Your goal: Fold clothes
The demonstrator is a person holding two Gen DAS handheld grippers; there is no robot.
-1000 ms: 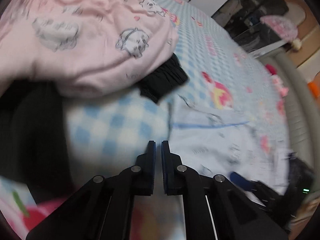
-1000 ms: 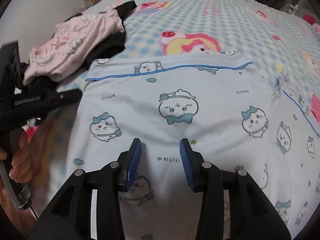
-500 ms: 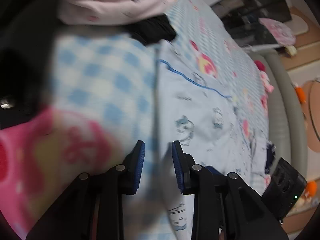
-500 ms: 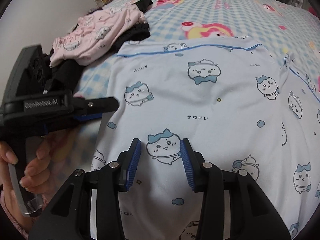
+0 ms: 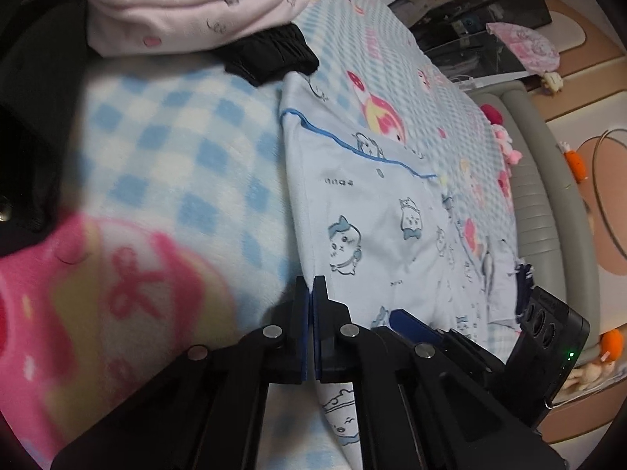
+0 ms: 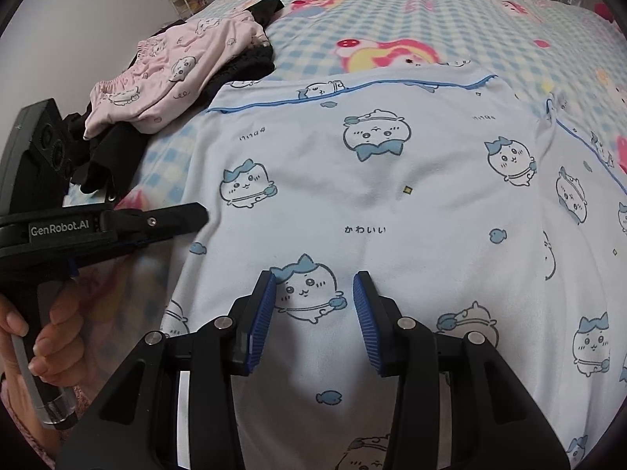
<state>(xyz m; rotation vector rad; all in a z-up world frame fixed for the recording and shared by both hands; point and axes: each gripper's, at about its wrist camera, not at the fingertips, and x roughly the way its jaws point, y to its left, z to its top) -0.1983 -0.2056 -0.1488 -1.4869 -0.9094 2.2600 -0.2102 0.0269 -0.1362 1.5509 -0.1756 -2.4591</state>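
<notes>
Since half a second ago our left gripper (image 5: pixel 311 293) has shut its jaws at the side hem of the pale blue top (image 6: pixel 392 203) — whether cloth is pinched, we cannot tell. Left of frame: hand (image 6: pixel 47 337) on a handle reading "GenRobot.AI"; upper left, pink garment (image 6: pixel 176 74) over black clothes (image 6: pixel 109 149), seemingly set aside. Centre: top spread flat on the checked blanket (image 6: pixel 431 11), printed "かわいい". Right gripper (image 6: pixel 313 297) — jaws spread over it.

I see a pale blue shirt (image 6: pixel 392 180) printed with blue-and-white cartoon creatures, edged in darker blue piping. The bed (image 6: pixel 450 11) wears blue-and-white checks with pink and yellow figures. Far left lie pink pyjamas (image 6: pixel 176 74) over black clothes (image 6: pixel 113 149).
</notes>
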